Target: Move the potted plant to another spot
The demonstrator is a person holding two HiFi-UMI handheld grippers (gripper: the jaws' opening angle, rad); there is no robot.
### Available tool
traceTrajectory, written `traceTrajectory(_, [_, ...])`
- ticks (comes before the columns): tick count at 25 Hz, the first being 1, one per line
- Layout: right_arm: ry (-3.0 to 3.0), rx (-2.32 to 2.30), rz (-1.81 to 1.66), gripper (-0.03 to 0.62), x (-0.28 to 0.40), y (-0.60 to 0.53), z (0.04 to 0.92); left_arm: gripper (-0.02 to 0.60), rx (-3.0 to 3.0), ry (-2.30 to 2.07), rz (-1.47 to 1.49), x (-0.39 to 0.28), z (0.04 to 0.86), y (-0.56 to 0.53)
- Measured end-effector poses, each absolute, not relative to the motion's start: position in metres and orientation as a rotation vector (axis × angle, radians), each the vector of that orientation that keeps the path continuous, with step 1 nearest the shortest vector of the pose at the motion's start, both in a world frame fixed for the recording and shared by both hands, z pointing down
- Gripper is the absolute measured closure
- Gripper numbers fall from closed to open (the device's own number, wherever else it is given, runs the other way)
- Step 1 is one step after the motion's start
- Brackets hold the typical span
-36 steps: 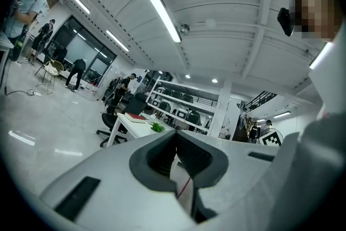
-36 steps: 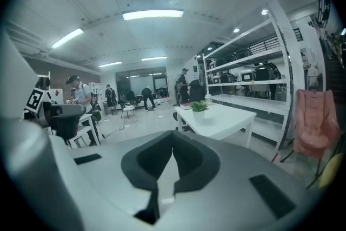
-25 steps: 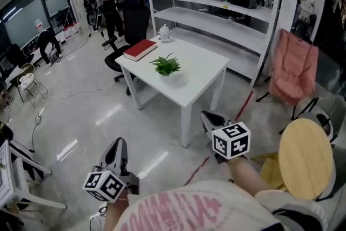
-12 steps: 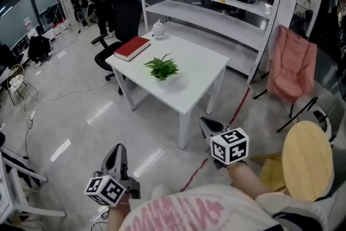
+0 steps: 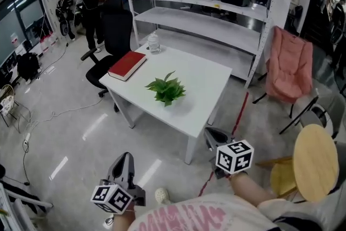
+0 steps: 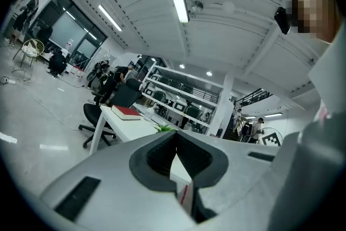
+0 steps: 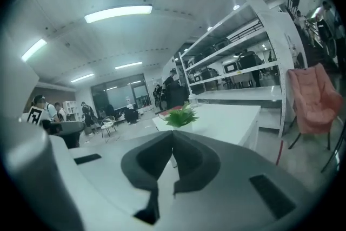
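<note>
Two grippers, head view: left gripper [image 5: 125,157] and right gripper [image 5: 212,133] short of a square white table [image 5: 211,78]; the leafy potted plant [image 5: 166,90] stands mid-top. Left gripper view: dark padded jaws clenched, empty. Right gripper view: likewise.

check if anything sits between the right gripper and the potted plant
Nothing visible does. The right gripper hangs off the near corner of the white table, and only bare tabletop lies between it and the potted plant. The red book and the jar stand on the plant's far side.
</note>
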State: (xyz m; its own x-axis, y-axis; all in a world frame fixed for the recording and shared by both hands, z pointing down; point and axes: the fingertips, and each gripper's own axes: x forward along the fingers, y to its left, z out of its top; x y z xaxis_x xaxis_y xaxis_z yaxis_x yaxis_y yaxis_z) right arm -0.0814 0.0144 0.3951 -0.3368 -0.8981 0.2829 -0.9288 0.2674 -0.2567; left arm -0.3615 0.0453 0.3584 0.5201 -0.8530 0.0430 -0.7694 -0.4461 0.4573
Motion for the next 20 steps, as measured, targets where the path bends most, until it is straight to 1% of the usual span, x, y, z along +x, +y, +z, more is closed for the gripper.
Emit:
traceTrajectory(6, [-2.423, 1.850, 0.623, 0.588, -0.109, -0.050, 0.379, 0.578, 2.394, -1.283, -0.239, -0.393, 0.339, -0.033])
traceTrajectory(11, [-2.416, 1.887, 0.585, 0.588, -0.138, -0.098, 0.363, 0.578, 2.405, -1.267, -0.251, -0.425, 0.327, -0.089])
traceTrajectory(20, [-2.405, 1.944, 0.511, 0.588, -0.171, -0.154, 0.353, 0.578, 2.448, -1.223, -0.290, -0.461, 0.318, -0.156])
